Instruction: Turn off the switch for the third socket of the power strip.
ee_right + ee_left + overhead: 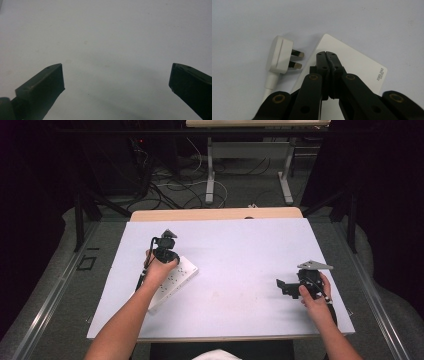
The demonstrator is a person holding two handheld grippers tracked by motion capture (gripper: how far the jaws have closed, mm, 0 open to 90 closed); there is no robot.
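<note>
A white power strip (181,274) lies slantwise on the left part of the white board (240,255). In the left gripper view its end (359,63) bears a grey brand mark, and its white three-pin plug (280,55) lies beside it on its cord. My left gripper (325,53) points down over that end of the strip, jaws pressed together with nothing between them. In the high view the left gripper (166,254) sits in a hand above the strip. My right gripper (286,286) rests low at the right, open, with bare board between its fingers (47,82).
The white board covers a wooden table whose far edge (215,214) shows behind it. Beyond, on the floor, stand another table's white legs (210,180) among loose cables (175,187). Dark frames flank both sides.
</note>
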